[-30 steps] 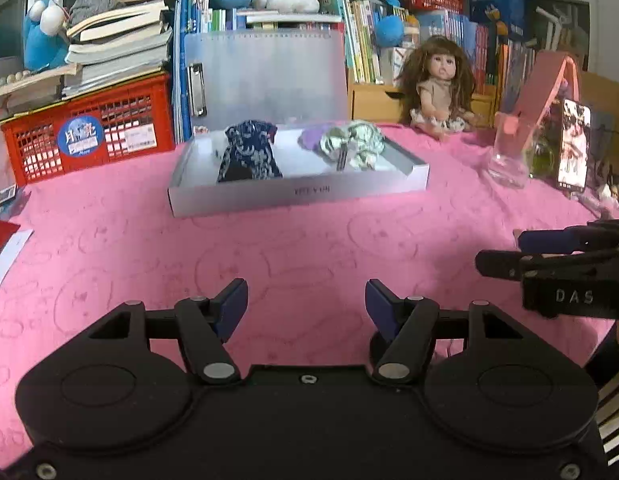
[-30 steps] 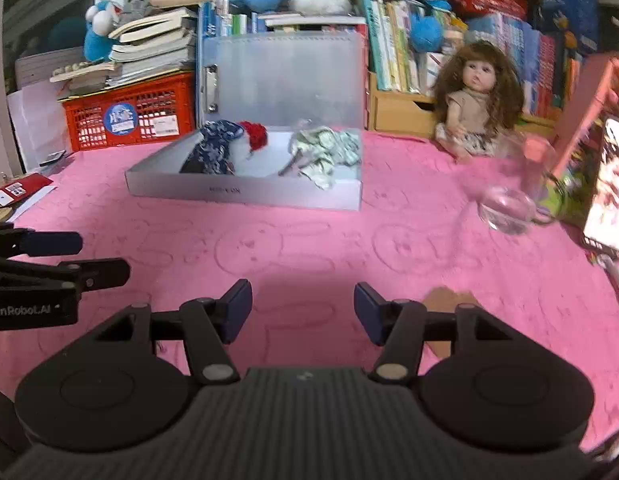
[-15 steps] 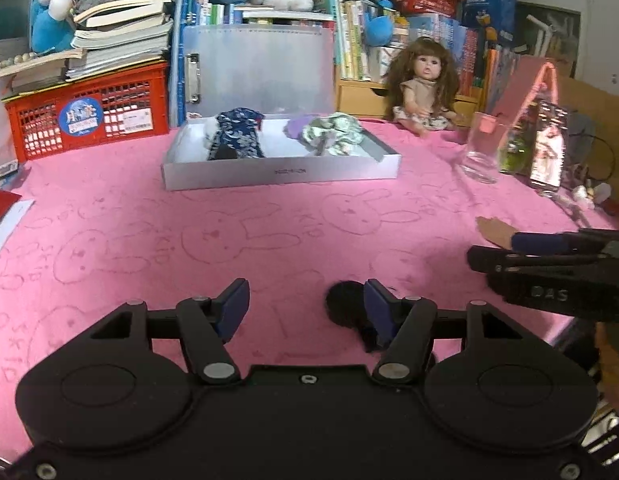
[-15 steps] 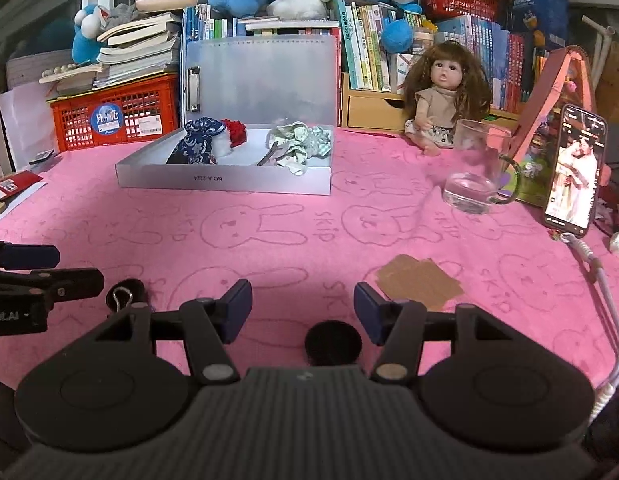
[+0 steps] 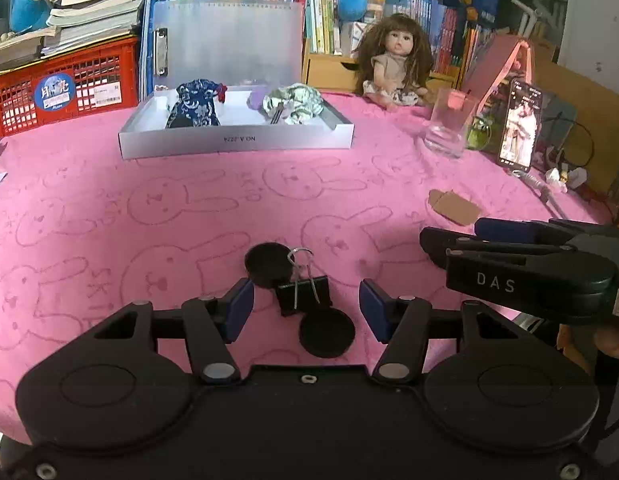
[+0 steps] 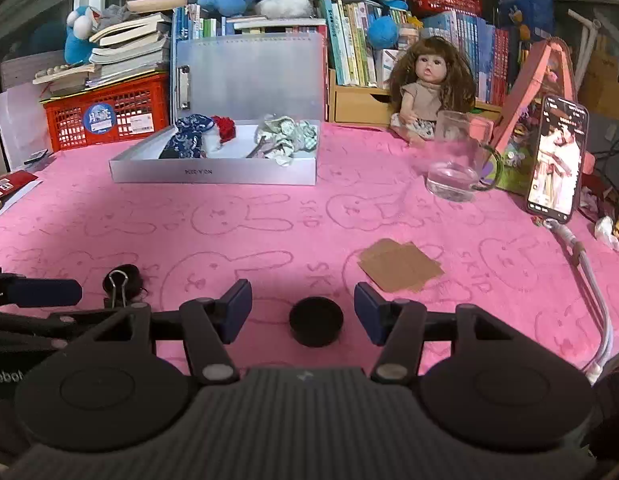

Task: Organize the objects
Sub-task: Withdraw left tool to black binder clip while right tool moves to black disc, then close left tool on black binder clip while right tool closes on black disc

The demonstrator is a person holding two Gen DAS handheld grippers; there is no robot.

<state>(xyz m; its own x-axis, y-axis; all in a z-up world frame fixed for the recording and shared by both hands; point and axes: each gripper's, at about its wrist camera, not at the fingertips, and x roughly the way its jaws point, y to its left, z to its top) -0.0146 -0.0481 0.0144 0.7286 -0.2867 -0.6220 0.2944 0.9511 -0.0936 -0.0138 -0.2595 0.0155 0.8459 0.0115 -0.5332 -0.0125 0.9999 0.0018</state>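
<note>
Left gripper [image 5: 306,307]: jaws partly open and closing, blue pads touching nothing. A black binder clip with silver wire handles [image 5: 303,294] is lying on the pink rabbit-print tablecloth [image 5: 189,208] between the fingers, clear of both pads. A round black cap [image 5: 268,265] is sitting just ahead of the clip, toward the left finger; a second round black cap [image 5: 326,332] is sitting just behind the clip, close to the gripper body and toward the right finger.

Right gripper [image 6: 303,312]: jaws standing moderately open, holding nothing. One round black cap is sitting between its fingers, roughly centred, with gaps on both sides. The binder clip and the other cap are lying off to its left, beside the left gripper's finger.

A flat brown cardboard piece [image 6: 400,265] is lying ahead of the right finger, slightly to the right.

Far ahead of both grippers, a shallow silver-grey box [image 6: 213,172] is holding a dark blue patterned pouch [image 6: 187,140] and a green-white scrunched cloth [image 6: 287,136]. A clear glass mug [image 6: 455,160] is standing well ahead and to the right.
</note>
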